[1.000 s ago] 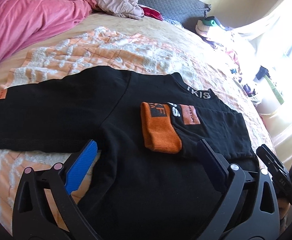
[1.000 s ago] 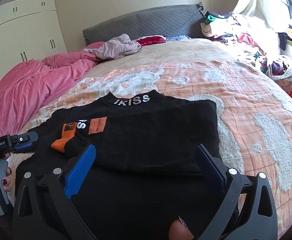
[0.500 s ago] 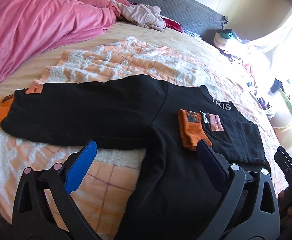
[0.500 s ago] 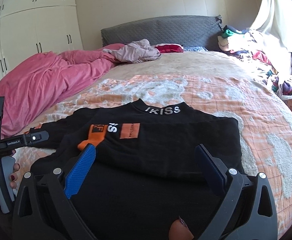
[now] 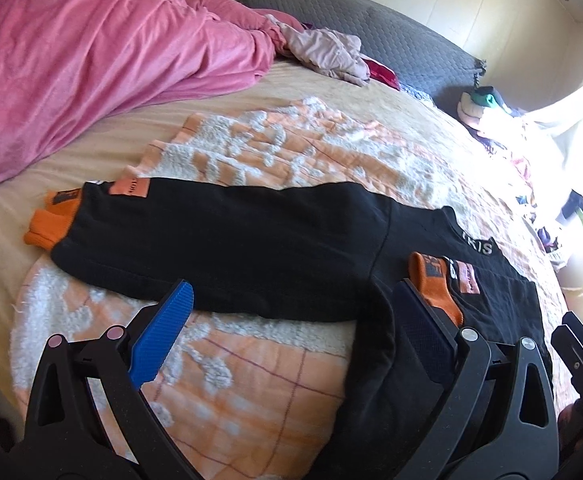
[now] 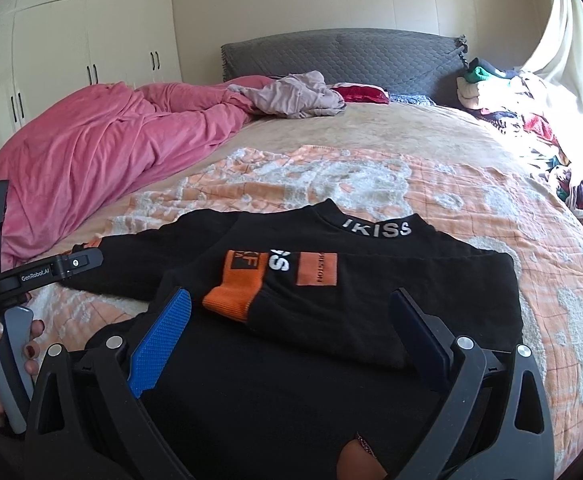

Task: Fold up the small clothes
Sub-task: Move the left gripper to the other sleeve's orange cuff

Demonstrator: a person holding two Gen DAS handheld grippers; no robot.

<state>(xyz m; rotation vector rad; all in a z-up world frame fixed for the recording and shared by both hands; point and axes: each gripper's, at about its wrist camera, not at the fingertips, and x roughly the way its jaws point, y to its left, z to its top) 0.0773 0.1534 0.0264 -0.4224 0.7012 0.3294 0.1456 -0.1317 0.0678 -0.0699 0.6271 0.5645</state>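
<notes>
Currently: your left gripper (image 5: 291, 320) and right gripper (image 6: 291, 320), fingers apart, empty. Black top (image 6: 371, 312) flat on bed (image 6: 411, 152); one sleeve (image 6: 331, 280) folded across, other sleeve (image 5: 219, 240) outstretched.

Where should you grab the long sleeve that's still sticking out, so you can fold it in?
Probably at the orange cuff at the sleeve's far end. The sleeve lies flat and straight across the blanket, away from the shirt's body, so its cuff is the free tip. The open left gripper is nearest; come from its outer side, pinch the cuff edge and carry it across, as the other sleeve lies already.
</notes>
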